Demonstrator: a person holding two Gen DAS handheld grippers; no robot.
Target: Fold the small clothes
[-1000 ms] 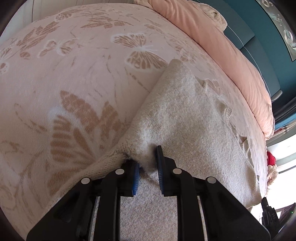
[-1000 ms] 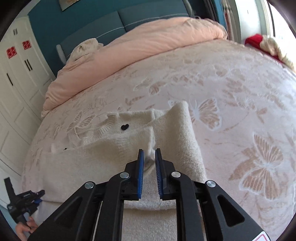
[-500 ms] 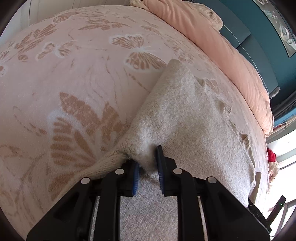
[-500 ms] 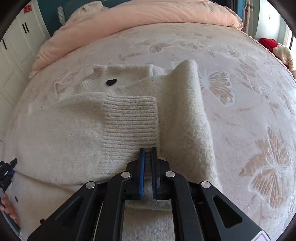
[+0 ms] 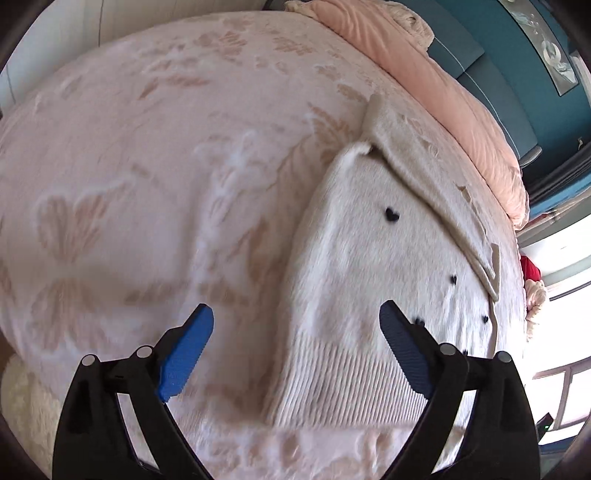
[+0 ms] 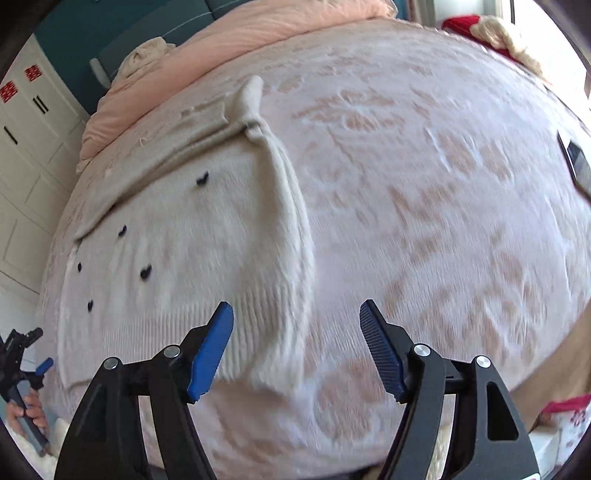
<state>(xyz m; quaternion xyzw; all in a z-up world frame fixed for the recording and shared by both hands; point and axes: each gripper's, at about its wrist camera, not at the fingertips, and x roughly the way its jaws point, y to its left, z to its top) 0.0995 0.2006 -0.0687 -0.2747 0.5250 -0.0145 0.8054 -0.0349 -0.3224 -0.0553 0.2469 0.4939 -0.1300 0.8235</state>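
A cream knitted sweater (image 5: 369,258) with small black hearts lies folded flat on the pink butterfly bedspread (image 5: 129,166), ribbed hem toward me. My left gripper (image 5: 297,325) hovers over the sweater's left edge, its jaws opening wide, and the blue pads touch nothing. In the right wrist view the sweater (image 6: 184,240) fills the left half. My right gripper (image 6: 295,314) hangs above its right hem corner with jaws opening, and nothing is pressed between them. The left gripper (image 6: 22,354) also shows at the far lower left, held by a hand (image 6: 26,410).
A peach duvet (image 5: 443,92) is bunched along the head of the bed, with a cream garment (image 6: 147,55) on it. Behind stand a teal headboard (image 5: 498,74) and white wardrobe doors (image 6: 33,147). A dark flat device (image 6: 576,162) lies at the right. Red fabric (image 6: 465,22) sits far right.
Both grippers let go of the sweater, opened wide and drew back toward the near side of the bed. The sweater now lies folded with its hem and black hearts facing up.
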